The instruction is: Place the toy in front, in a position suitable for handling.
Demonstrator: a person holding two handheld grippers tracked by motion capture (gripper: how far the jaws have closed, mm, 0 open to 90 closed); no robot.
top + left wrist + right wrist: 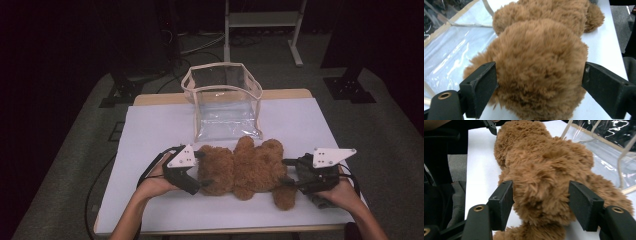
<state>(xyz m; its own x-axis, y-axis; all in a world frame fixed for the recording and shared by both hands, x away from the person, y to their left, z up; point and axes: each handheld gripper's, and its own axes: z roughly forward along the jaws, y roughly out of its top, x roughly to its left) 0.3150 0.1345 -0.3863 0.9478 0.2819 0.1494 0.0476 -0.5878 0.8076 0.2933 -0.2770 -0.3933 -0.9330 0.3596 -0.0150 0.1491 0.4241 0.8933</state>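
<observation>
Left gripper [204, 169]: black body, white three-cornered plate with dark screws behind fingers, black cable loop. Right gripper [286, 173]: same. Brass eyelets at finger [502, 202] bases. Forearms bare.

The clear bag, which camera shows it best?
The high view: the clear bag stands whole and open-topped behind the teddy. The left gripper view catches just its flat plastic base and trim; the right gripper view, one corner.
</observation>
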